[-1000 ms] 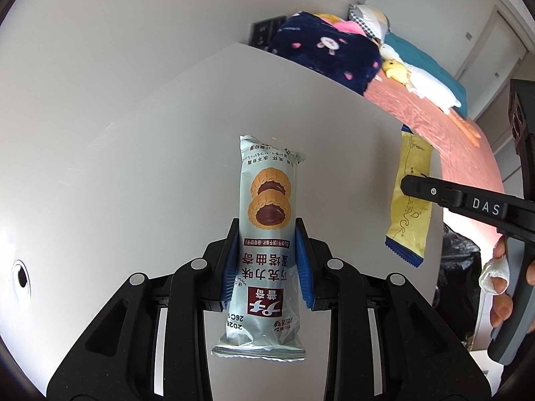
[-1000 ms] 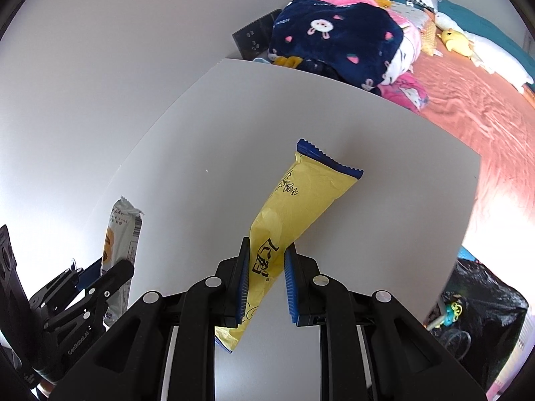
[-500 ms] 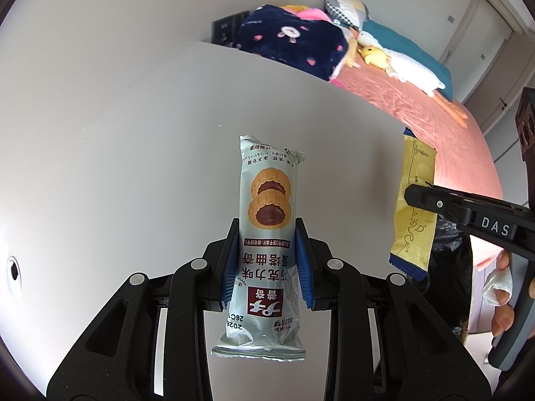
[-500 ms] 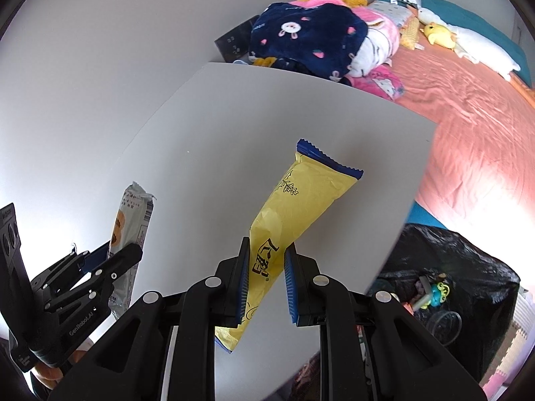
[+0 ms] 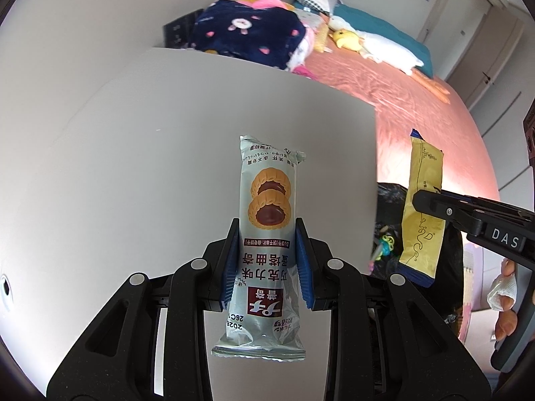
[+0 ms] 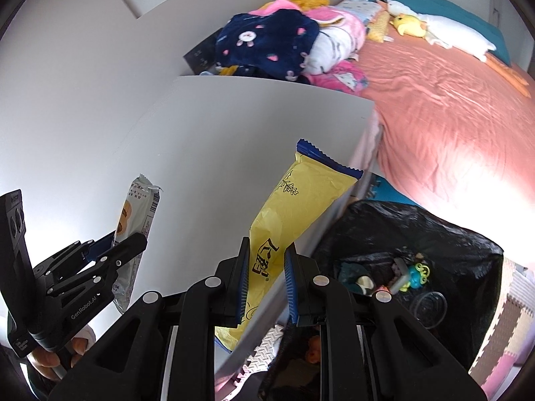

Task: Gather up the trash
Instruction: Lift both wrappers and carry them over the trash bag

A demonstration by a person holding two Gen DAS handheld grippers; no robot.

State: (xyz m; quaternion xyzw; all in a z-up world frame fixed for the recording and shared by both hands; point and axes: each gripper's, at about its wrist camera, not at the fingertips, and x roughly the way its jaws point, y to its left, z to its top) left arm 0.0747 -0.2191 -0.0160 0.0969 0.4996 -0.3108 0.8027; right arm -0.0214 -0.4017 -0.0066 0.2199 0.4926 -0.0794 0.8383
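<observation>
The left gripper (image 5: 267,260) is clamped on a pale grey-green biscuit wrapper (image 5: 267,234). Both blue finger pads (image 5: 232,267) press against the long edges of the wrapper at mid-length. The wrapper stands upright along the fingers, printed face toward the camera, with two round tart biscuits pictured on its upper half. It is held clear above the white table (image 5: 150,167).

The right gripper (image 6: 266,282) is clamped on a yellow snack wrapper (image 6: 294,207). The blue pads (image 6: 242,284) pinch its lower part, and its dark-blue serrated top edge leans to the right, away from the table (image 6: 217,127). In the left wrist view the same yellow wrapper (image 5: 423,214) hangs beyond the right edge of the table, crossed by a black finger of the right gripper (image 5: 434,202).

A black trash bag (image 6: 418,250) stands open on the floor, just beside the right edge of the table. Small coloured items lie inside it; their kind cannot be told. The yellow wrapper sits over the table edge, next to the near rim of the bag. The biscuit wrapper (image 6: 133,230) is over the table, further from the bag.

Beyond the far edge of the table lies a navy blanket (image 6: 267,46) with a rabbit print. To the right of the table is a bed with a salmon-pink sheet (image 6: 451,107), carrying a yellow plush duck (image 6: 408,23).
</observation>
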